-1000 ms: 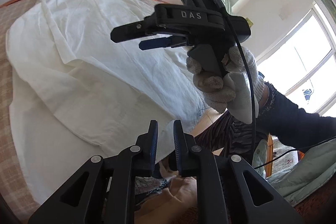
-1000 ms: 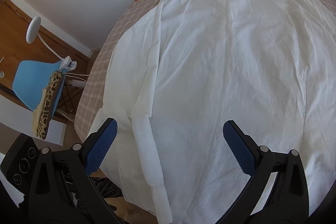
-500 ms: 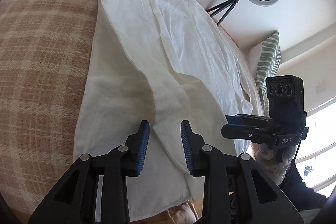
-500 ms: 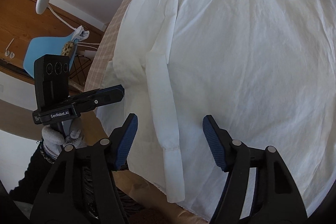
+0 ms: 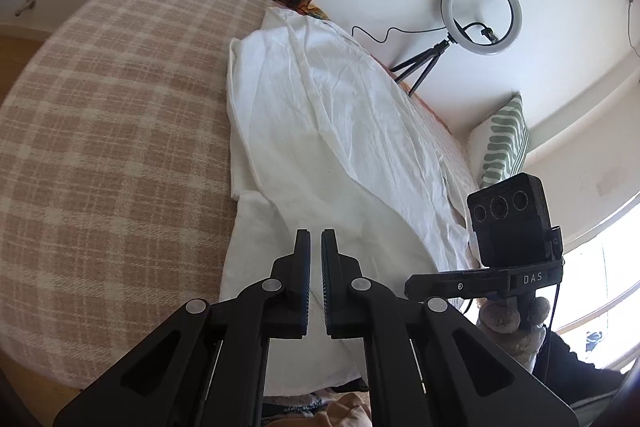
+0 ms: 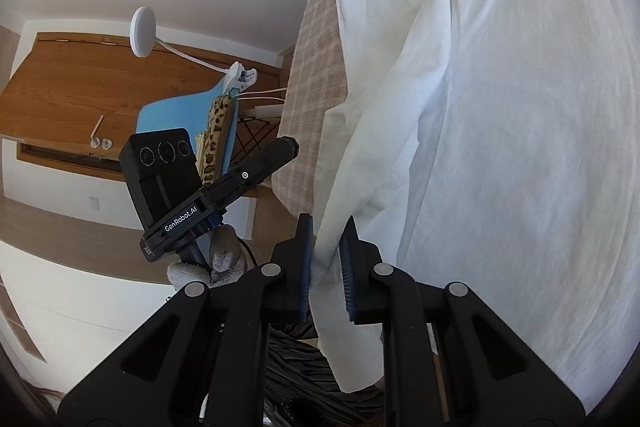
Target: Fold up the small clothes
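Shirt: 1 white shirt, spread flat on plaid table cover, ahead of both tools.
L gripper: nearly closed, thin gap, over shirt's near edge; grip on cloth can't tell.
R gripper: pinching sleeve edge between 2 blue pads.
Extras: 1 ring light, 1 striped cushion.

Two printed marks can be read. In the left wrist view, the white letters "DAS" stand on the black side bar of the right gripper, just below its camera block. In the right wrist view, "GenRobot.AI" runs in white along the black side bar of the left gripper, under its three-lens camera block. Nothing else is legible.
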The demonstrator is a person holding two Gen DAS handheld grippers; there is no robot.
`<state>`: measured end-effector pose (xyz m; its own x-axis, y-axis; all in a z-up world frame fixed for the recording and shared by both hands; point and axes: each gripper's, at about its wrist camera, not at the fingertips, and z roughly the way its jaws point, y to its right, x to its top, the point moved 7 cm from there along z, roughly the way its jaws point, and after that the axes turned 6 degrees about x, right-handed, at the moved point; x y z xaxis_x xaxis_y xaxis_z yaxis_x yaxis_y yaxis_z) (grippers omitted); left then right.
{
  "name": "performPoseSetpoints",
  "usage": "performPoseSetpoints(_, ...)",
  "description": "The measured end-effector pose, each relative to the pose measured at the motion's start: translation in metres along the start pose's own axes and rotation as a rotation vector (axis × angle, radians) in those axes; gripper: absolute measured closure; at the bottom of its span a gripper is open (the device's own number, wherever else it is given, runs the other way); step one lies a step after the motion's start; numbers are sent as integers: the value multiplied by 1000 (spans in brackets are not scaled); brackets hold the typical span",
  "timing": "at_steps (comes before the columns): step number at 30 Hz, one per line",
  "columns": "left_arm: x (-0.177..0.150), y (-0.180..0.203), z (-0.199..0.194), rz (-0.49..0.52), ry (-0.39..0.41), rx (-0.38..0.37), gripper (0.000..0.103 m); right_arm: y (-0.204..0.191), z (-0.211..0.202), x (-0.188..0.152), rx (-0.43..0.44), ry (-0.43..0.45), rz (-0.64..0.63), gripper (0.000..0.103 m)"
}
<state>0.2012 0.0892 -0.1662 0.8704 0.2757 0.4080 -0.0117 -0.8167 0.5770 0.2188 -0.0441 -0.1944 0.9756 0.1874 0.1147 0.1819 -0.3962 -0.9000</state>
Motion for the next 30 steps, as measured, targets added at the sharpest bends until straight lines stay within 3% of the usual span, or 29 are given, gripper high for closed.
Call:
performPoseSetpoints(2,-9,-1,11,-15,-44,-12,97,9,-7,1,-3,15,39,88)
performPoseSetpoints(4,-15,2,24,-25,-84,-10,89,23,-19,4,-28,31,70,88)
performPoseSetpoints(5,-18,2,32,-28,-105,5,73,28,-23,4,-41,38,74,88)
performPoseSetpoints(6,-19,4,38,-28,-114,18,63,32,-27,5,-60,42,78,88)
performPoseSetpoints(8,-19,10,44,-16,-111,15,63,42,-33,5,-103,52,86,88)
performPoseSetpoints(10,-16,17,46,12,-103,9,63,48,-37,3,-167,43,68,79)
performPoseSetpoints(11,-16,19,47,18,-95,2,63,50,-41,3,-200,45,51,61)
performPoseSetpoints(12,-16,19,50,16,-97,10,70,47,-42,2,-190,47,34,57)
performPoseSetpoints(13,-17,20,53,15,-110,8,82,46,-43,2,-199,42,23,56)
performPoseSetpoints(14,-18,21,55,13,-126,-8,103,44,-43,0,-212,40,7,56)
performPoseSetpoints(17,-16,24,46,34,-100,-10,103,38,-38,-4,-193,11,-31,58)
performPoseSetpoints(20,-10,26,29,39,-59,-23,103,34,-22,-9,-97,-32,8,89)
performPoseSetpoints(25,4,14,-3,27,26,8,103,21,-7,-12,76,-32,89,91)
performPoseSetpoints(27,9,7,-13,45,55,60,103,18,-3,-13,30,-35,52,91)
performPoseSetpoints(30,4,-7,-10,23,22,94,103,27,8,-20,-101,-89,11,92)
